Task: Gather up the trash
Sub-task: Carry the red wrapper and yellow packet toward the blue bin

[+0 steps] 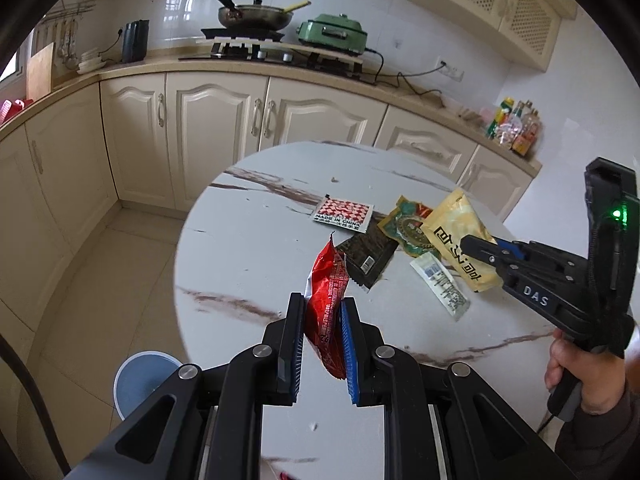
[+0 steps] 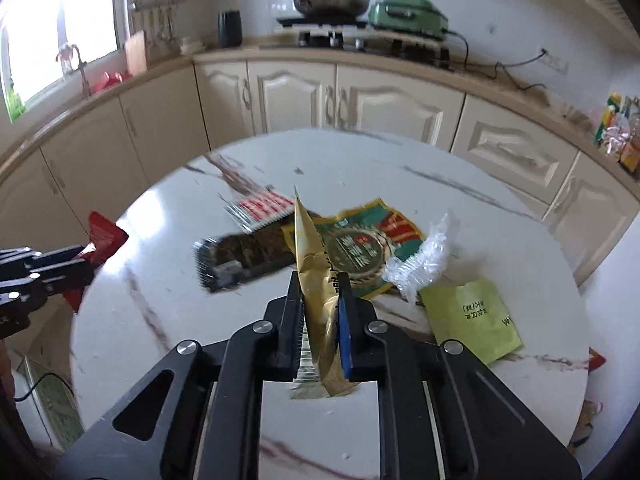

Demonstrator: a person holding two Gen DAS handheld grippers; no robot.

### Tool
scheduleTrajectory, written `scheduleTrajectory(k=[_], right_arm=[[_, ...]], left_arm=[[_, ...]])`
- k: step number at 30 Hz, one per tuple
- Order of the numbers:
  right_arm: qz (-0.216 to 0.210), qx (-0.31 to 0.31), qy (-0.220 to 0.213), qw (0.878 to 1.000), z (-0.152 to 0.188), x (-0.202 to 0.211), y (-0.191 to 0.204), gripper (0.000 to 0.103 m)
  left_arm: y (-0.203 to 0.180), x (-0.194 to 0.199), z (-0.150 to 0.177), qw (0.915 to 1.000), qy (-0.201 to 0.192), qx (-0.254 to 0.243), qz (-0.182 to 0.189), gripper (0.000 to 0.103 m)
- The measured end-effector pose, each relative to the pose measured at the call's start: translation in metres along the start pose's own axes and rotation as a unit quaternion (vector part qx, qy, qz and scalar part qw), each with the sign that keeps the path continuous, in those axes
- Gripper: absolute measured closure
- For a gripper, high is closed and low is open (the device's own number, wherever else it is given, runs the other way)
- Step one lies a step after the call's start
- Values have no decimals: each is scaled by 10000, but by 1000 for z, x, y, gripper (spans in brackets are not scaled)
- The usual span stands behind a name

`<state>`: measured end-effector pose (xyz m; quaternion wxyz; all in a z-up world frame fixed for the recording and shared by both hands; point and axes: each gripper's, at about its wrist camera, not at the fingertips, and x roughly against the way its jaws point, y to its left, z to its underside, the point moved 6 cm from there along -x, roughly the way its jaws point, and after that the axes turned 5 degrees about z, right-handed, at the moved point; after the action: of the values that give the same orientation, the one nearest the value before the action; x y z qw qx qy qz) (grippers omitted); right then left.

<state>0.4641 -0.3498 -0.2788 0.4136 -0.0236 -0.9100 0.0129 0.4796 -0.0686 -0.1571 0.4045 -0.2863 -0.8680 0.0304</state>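
Observation:
In the left wrist view, my left gripper (image 1: 322, 300) is shut on a crumpled red wrapper (image 1: 328, 288), held above the round marble table (image 1: 248, 248). To the right, my right gripper (image 1: 476, 246) is shut on a yellow packet (image 1: 452, 220). The right wrist view shows that gold-yellow packet (image 2: 316, 256) pinched upright between the right gripper (image 2: 320, 280) pads. At the left edge there, the left gripper (image 2: 76, 256) carries the red wrapper (image 2: 104, 238). On the table lie a dark packet (image 2: 244, 256), a green packet (image 2: 368, 248), clear plastic (image 2: 420, 260) and a lime sachet (image 2: 472, 320).
A red-and-white checked packet (image 1: 344, 214) and a white sachet (image 1: 440, 284) also lie on the table. A blue bin (image 1: 140, 380) stands on the floor beside the table's left edge. Cream cabinets (image 1: 216, 132) and a counter with a stove run behind. A person's hand (image 1: 576, 372) holds the right gripper's handle.

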Motion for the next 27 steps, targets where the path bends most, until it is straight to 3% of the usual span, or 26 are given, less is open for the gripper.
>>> scheduleTrajectory(k=[5,11,14,18,21,27], right_arm=[[-250,206,-405,9987,-15,38,44,89],[-1027,753,-847,9882,-39,69,155,89],[-1486,979,-835,9805,-42,65,216,89],[-2064,1269,-538,9687,-28,35,299,89],[-2201,1390,-185,9653,-13,-5,340,89],[-2169,1475,667,9627,29,-93,374,89]], left_arm=[[24,42,6,9994,-255,180,-123,89],[87,99,22,9959,-488,524,-560,89],[126,122,37,9925,-475,731,-860,89],[179,133,65,9868,-258,1116,-1145,89],[216,124,91,9812,25,1459,-1266,89],[280,73,138,9663,729,2133,-1245,89]])
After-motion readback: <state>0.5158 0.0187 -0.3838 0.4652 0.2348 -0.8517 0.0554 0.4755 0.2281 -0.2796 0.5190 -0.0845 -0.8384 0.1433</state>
